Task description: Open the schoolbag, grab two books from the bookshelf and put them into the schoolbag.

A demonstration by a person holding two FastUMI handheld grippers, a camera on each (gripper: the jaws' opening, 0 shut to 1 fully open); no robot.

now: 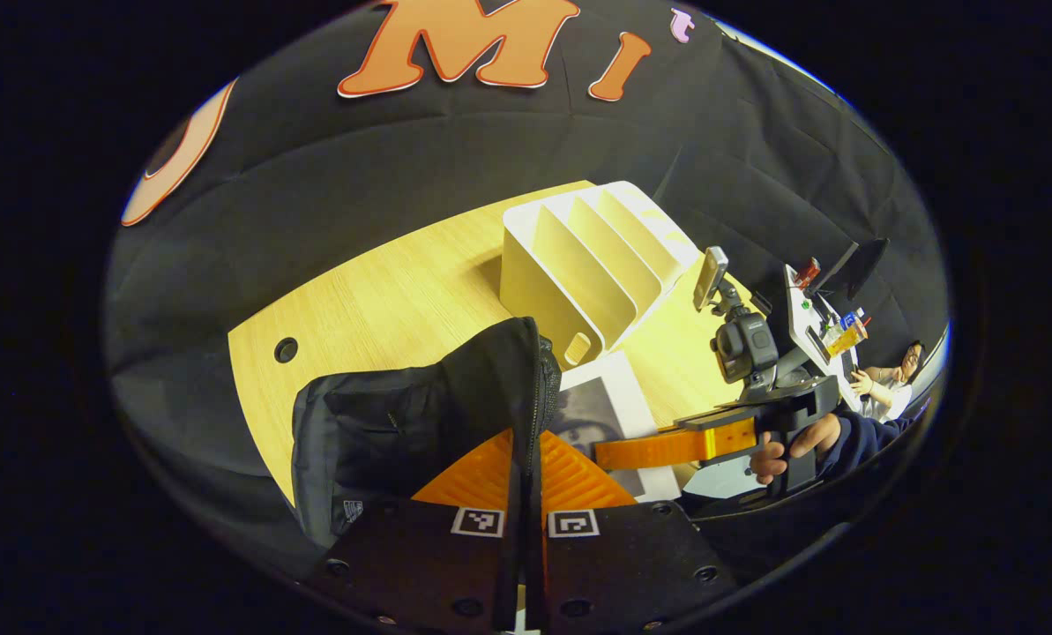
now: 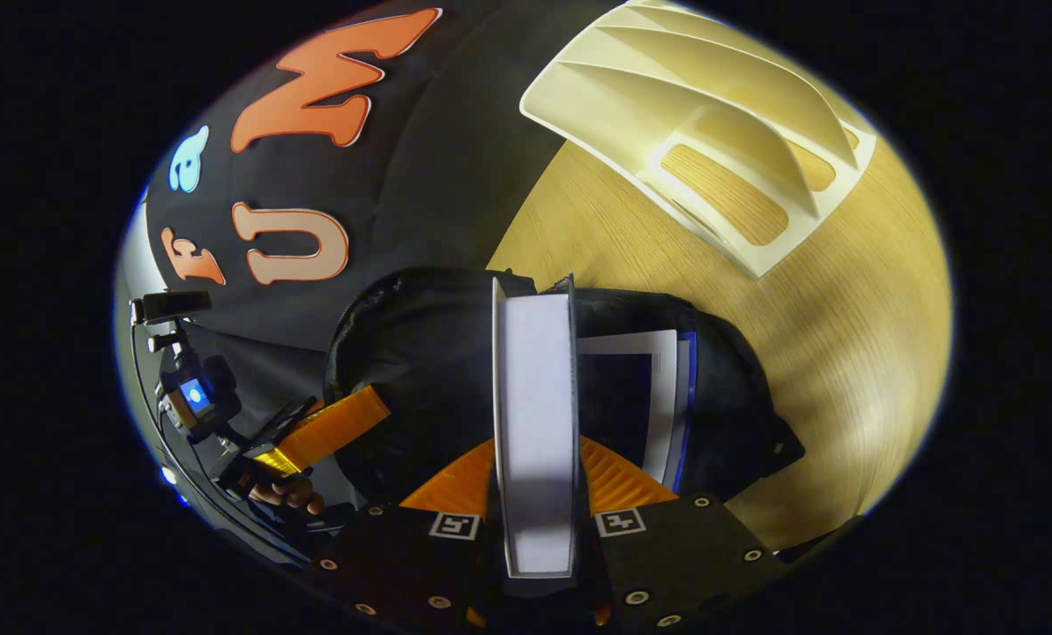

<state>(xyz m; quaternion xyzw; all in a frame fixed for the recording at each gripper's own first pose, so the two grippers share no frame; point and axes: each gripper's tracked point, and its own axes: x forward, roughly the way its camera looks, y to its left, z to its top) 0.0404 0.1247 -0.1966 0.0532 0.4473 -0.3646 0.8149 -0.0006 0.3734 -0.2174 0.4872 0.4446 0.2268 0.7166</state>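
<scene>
Black fabric of the schoolbag [image 2: 420, 370] fills the centre of the right gripper view, its mouth open on a pale wooden table [image 2: 843, 353]. One book [image 2: 640, 397] already sits inside the bag, at centre right. The right gripper [image 2: 534, 494] has its fingers clenched on a second book [image 2: 534, 397], held edge-on over the opening. At the upper right of that frame stands the cream bookshelf [image 2: 711, 115], its slots showing no books.

In the left gripper view, the left gripper [image 1: 526, 494] at bottom centre has its fingers pinched on the zippered rim of the schoolbag [image 1: 420, 414], holding it open. A loose printed sheet [image 1: 614, 414] lies on the table just right of the bag.

Judging by this, the bag is open, one book is packed, and the last book needs only lowering and releasing.
</scene>
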